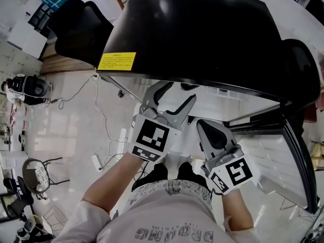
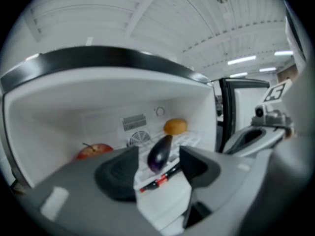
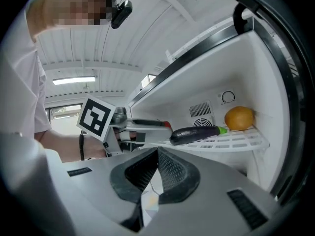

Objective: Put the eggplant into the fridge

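Eggplant (image 3: 194, 134) lies flat inside the open fridge (image 3: 246, 68), on the wire shelf (image 3: 236, 140), so it should not roll out. Left claw (image 2: 157, 168) is spread just before it, apparently clear of it; right claw (image 3: 157, 154), pressed together, idles empty. An orange (image 3: 239, 118) sits by the stem.

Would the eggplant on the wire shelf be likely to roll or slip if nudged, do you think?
Probably it would roll: the eggplant is rounded and lies on its side on the wire shelf. Its glossy skin looks slippery, so a grip may slide off. It seems stiff, keeping its shape across the bars.
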Available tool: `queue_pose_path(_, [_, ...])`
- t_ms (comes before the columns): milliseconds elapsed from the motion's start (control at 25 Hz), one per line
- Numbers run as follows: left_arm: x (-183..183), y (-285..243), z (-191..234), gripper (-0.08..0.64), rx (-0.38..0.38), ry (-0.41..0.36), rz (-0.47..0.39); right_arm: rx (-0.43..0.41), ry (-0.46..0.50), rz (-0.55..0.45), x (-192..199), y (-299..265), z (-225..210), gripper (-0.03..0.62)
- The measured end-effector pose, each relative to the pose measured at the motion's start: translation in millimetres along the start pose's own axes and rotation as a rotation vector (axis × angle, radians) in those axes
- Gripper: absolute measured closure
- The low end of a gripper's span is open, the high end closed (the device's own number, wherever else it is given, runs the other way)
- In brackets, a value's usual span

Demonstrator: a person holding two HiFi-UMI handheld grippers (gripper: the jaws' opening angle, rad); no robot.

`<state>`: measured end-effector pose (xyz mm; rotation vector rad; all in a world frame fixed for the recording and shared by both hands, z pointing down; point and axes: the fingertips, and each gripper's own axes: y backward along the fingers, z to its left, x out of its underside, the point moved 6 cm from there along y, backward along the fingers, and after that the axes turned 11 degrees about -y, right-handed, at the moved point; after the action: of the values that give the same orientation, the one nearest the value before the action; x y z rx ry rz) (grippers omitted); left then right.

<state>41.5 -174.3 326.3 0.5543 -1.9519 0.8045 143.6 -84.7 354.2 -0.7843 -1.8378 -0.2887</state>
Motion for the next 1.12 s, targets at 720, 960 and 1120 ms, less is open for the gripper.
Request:
queue_pose_path(720, [21,87,14,0.43,0.064,0.044,-0.148,0.128,0.042,-0.05,-12,-12,46,0.588])
queue_pose_path(960, [25,106,27,0.477,0.073,0.043,-0.206,0.172,0.054,-0.075,-15,-14,56,0.588])
queue_pose_path(1120, [31,117,32,0.502,0.083,0.056,-0.218,0.2,0.06,-0.087,-16,-13,62,0.588])
